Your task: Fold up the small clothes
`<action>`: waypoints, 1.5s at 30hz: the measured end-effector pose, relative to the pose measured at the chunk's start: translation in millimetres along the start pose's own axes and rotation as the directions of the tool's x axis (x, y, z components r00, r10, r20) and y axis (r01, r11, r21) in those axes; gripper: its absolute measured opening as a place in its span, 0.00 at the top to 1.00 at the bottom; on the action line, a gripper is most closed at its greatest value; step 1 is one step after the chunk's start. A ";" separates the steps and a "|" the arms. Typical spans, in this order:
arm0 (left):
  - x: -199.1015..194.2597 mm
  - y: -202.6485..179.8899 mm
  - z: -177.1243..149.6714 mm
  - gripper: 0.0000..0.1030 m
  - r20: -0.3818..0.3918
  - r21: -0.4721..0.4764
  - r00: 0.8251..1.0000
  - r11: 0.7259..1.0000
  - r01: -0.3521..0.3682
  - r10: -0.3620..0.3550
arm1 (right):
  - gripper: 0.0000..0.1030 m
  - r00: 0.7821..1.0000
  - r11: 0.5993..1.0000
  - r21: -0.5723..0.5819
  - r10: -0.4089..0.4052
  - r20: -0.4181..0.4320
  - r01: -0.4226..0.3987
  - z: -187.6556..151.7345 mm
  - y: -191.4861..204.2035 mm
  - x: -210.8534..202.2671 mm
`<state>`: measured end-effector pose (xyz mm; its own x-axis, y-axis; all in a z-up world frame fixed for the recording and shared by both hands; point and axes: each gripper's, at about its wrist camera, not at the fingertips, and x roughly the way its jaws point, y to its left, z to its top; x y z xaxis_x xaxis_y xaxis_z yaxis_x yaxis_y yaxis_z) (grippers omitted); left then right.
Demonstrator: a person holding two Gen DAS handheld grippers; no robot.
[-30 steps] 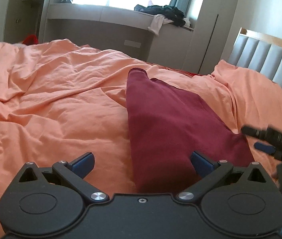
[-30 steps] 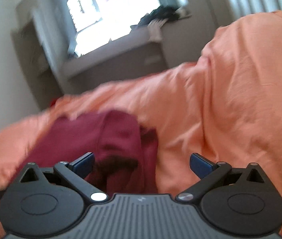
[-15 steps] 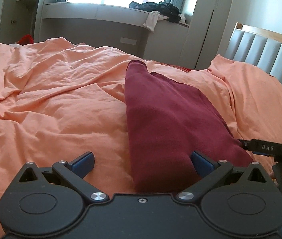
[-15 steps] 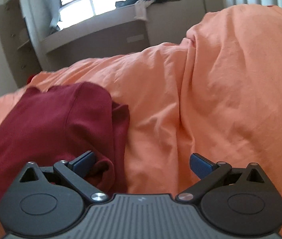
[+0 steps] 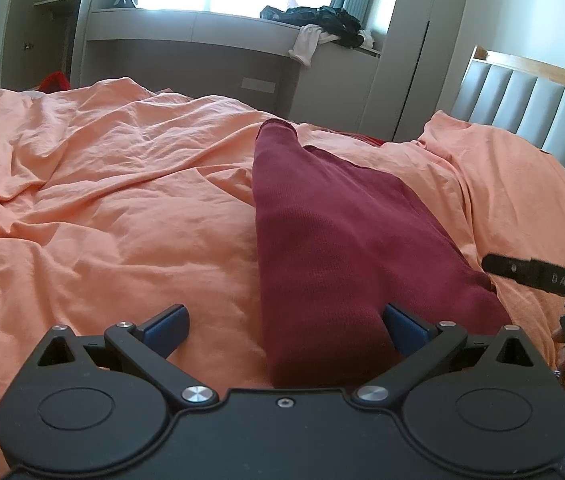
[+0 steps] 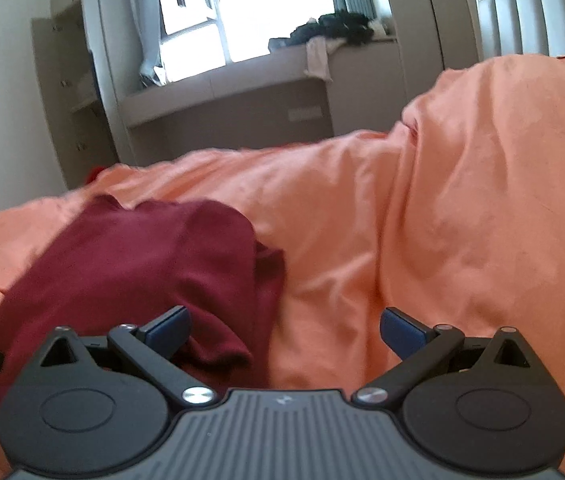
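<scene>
Change since a second ago: right wrist view has swung and steadied, the garment now sharper at its lower left; left view nearly unchanged. Orange duvet (image 5: 114, 216): rumpled, covers the bed; carries the garment. Maroon garment (image 5: 334, 240): already doubled, lies flat; long axis runs straight away from the left gripper, near hem between its fingers. Left gripper (image 5: 284, 326): jaws apart, empty, the nearer tool. Right gripper (image 6: 284, 326): jaws apart, empty; garment's folded side edge by its left finger.
</scene>
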<state>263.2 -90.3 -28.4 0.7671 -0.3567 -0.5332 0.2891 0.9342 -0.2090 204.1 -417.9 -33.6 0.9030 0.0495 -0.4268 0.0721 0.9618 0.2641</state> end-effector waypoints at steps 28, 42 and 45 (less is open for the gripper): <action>1.6 7.2 -5.1 0.00 0.011 0.004 1.000 1.000 0.028 -0.028 | 0.34 0.967 0.910 0.348 0.252 -0.031 -0.226 -6.1 -23.8 32.0; 2.4 7.7 -4.0 0.00 -0.003 0.002 0.999 0.999 0.036 -0.036 | 0.99 0.965 0.940 0.251 0.254 -0.064 -0.231 -12.8 -38.3 1.3; 2.5 7.8 -4.2 0.00 -0.001 0.002 0.999 0.999 0.032 -0.032 | 0.93 0.972 0.946 0.249 0.230 -0.056 -0.209 -13.6 -38.7 -1.3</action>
<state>264.9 -83.9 -34.8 0.7568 -0.3863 -0.5273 0.3148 0.9223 -0.2240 194.4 -451.5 -55.1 0.8703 0.2840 -0.4023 -0.0152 0.8321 0.5544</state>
